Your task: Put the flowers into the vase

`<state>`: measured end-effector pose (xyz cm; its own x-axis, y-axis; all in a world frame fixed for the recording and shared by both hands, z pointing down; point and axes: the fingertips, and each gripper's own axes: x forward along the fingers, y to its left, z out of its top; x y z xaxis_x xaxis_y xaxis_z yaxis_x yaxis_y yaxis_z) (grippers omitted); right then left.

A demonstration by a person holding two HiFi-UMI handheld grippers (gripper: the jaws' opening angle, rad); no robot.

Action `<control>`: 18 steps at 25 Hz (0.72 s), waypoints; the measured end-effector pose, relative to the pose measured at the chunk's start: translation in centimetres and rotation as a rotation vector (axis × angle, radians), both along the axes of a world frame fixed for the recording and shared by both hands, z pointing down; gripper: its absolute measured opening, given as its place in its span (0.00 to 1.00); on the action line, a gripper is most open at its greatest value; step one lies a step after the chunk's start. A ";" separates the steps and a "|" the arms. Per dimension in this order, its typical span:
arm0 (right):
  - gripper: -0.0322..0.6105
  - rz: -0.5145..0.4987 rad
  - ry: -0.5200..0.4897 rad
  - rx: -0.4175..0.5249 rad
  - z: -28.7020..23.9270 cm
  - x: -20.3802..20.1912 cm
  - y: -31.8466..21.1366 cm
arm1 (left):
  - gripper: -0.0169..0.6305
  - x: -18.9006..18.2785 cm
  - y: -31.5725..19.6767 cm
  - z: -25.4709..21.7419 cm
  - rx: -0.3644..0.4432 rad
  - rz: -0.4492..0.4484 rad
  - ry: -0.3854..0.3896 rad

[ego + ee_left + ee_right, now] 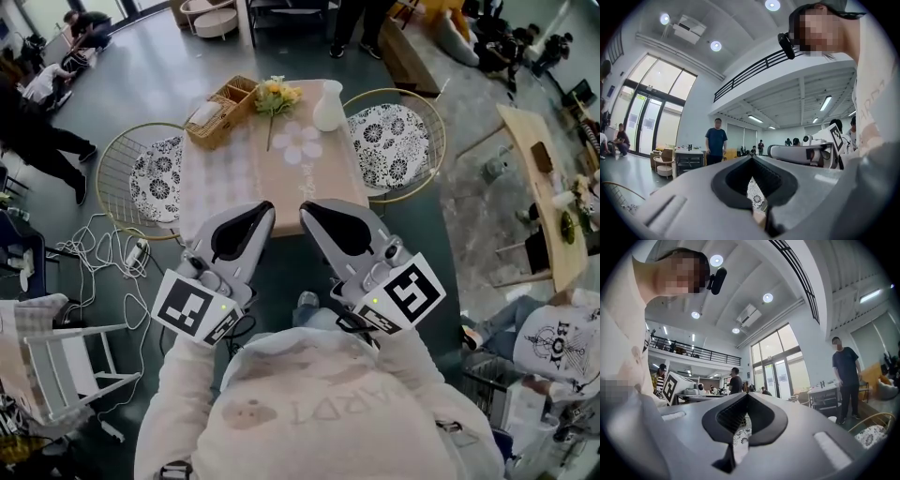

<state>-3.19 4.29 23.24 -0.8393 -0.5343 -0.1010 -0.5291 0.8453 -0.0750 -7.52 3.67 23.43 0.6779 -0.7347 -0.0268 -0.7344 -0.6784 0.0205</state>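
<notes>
A bunch of yellow flowers (275,98) lies on the far part of the small table (323,183), its stem pointing toward me. A white vase (327,106) stands upright just right of the flowers. My left gripper (264,209) and right gripper (307,209) hover side by side over the table's near edge, well short of the flowers. Both are shut and hold nothing. In the left gripper view the left gripper (751,157) has its jaws meeting at the tip, and in the right gripper view the right gripper (746,394) shows the same; neither view shows the flowers or vase.
A wicker basket (223,111) sits at the table's far left corner. Round wire chairs with patterned cushions flank the table, one on the left (150,178) and one on the right (394,141). Cables (103,258) and a white folding frame (66,361) lie on the floor to the left. People stand around the room.
</notes>
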 end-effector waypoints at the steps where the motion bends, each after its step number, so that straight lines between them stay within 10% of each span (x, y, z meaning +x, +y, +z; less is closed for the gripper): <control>1: 0.09 -0.003 0.001 -0.001 0.0 0.0 0.1 | 0.03 0.0 -0.1 -0.1 0.001 -0.003 0.005; 18: 0.09 0.008 -0.006 -0.058 0.5 0.8 0.4 | 0.03 1.0 0.7 -0.3 -0.017 -0.009 0.014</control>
<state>-2.44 4.69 23.76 -0.8343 -0.5463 -0.0746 -0.5355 0.8350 -0.1264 -6.56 4.32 23.11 0.6711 -0.7409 -0.0240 -0.7398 -0.6715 0.0426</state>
